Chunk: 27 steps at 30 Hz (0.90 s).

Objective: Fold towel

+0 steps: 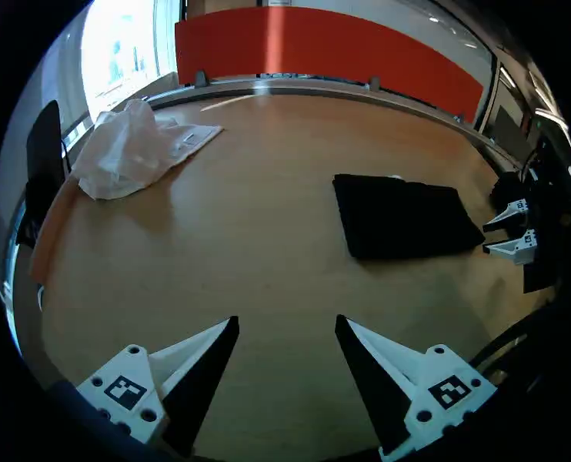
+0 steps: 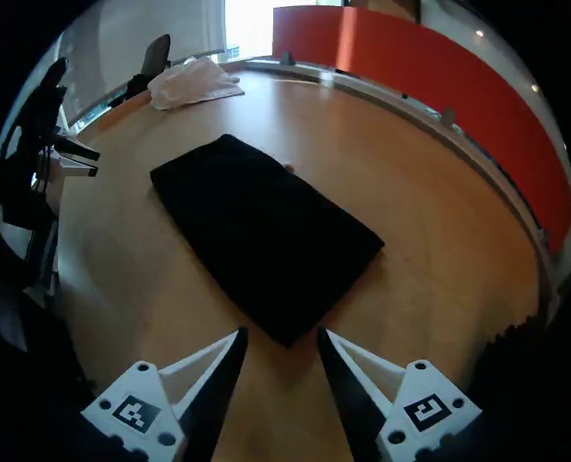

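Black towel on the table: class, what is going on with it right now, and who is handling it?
A person holds a two-finger gripper in each hand over a wooden table. The black towel lies flat as a rectangle, and nothing grips it. The right gripper is open, with the towel's near corner just ahead of its fingertips. The left gripper is open over bare wood. A crumpled white bundle sits at the far edge.
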{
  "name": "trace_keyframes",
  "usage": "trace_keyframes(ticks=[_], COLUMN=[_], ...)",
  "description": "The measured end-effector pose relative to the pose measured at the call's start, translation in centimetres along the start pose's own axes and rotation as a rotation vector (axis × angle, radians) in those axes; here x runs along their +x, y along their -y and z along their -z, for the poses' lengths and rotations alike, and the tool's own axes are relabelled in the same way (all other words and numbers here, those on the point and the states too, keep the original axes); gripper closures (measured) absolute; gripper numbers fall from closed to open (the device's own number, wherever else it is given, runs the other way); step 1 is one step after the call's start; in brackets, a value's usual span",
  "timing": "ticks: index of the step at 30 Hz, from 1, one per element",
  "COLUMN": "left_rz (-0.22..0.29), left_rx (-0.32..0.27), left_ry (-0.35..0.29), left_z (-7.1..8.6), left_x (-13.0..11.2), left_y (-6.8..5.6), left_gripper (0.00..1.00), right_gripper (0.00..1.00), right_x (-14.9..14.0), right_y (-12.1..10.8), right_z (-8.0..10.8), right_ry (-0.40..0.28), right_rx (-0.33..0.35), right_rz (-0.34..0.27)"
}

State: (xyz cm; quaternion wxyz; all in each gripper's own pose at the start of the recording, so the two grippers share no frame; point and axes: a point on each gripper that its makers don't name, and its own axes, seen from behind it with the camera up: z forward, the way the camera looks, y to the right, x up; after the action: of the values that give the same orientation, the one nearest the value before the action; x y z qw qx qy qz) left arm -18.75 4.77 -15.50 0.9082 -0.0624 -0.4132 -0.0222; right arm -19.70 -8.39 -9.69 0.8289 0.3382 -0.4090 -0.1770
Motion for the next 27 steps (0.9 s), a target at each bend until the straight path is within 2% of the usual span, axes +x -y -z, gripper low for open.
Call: trace_keyframes(ticks=[12,18,22,26,27], left_rz=[0.019,0.025,0.026,0.025,0.025], left_rx=[0.014,0.018,0.02,0.021,0.021], left_ry=[0.002,0.0,0.002,0.006,0.006], left_z=[0.8,0.9,0.8,0.8,0.8], left_x=[-0.9,-1.0,-1.2,-1.4,-1.4], left_y=[0.5,0.6,0.6,0.5,0.5], left_gripper=[0.07,0.07,0.07,0.07,0.07], right_gripper=[0.67,0.68,0.79,0.95,0.96], right_x=[-0.6,-1.0,-1.0,-1.0,-0.9], right_y=[-0.1,-0.3,-0.3,-0.3,-0.3], right_z=[-0.6,-0.8,-1.0,-1.2,-1.2], right_ry=[0.025,0.038,0.038,0.034,0.028], right_rx=[0.033,0.045,0.052,0.055,0.056], right_rz=[0.001,0.003,0.007,0.011,0.011])
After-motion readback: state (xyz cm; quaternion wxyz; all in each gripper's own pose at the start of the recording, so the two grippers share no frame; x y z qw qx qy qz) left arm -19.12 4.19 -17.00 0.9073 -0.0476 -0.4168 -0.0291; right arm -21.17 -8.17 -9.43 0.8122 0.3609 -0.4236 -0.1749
